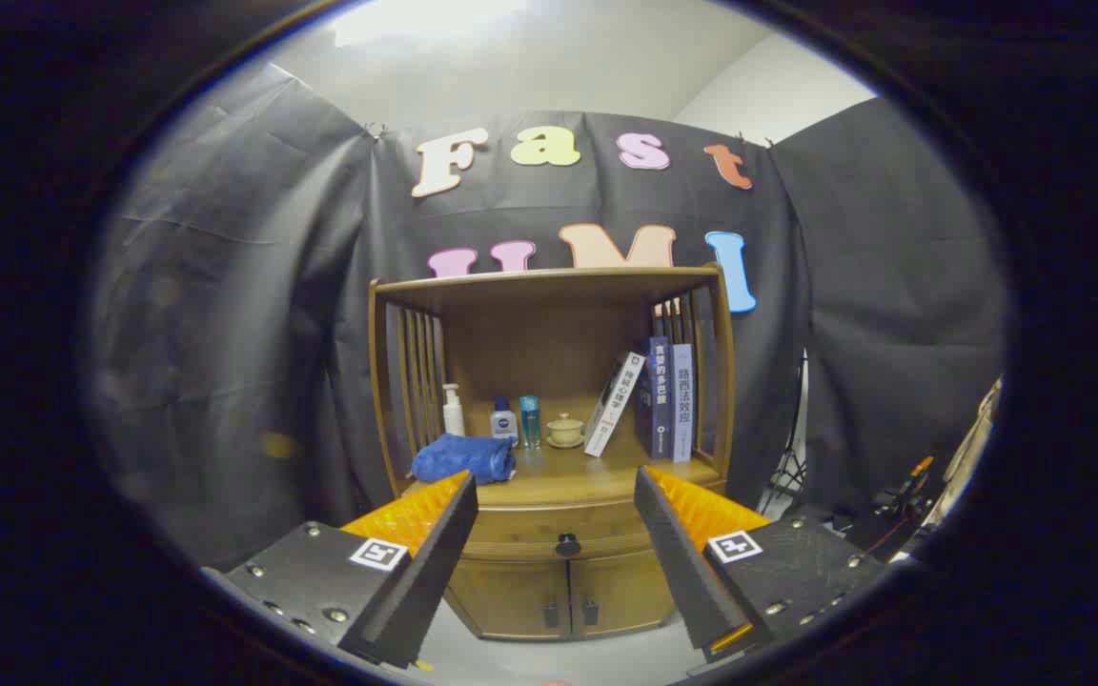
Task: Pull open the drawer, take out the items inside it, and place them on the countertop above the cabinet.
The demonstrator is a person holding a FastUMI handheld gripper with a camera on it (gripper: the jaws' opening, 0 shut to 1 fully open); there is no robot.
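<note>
jaws of the gripper stand wide, empty. beyond them, centred, the shut wooden drawer; its small dark round knob looks rigid, probably slippery: pinch it squarely.

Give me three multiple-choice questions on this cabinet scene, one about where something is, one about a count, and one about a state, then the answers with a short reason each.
1. Where does the blue towel lie?
A. on the countertop, just beyond one finger of the gripper
B. on the floor in front of the cabinet doors
C. on top of the books

2. How many books stand on the countertop?
A. one
B. three
C. six

3. What state is the drawer in?
A. pulled fully out
B. removed
C. closed, its knob between the open fingers, further off

Answers:
1. A: the towel sits at the countertop's front corner, beside the small bottles.
2. B: one book leans against two upright ones.
3. C: the drawer front sits flush with the cabinet, and the fingers are spread with nothing between them.
</note>
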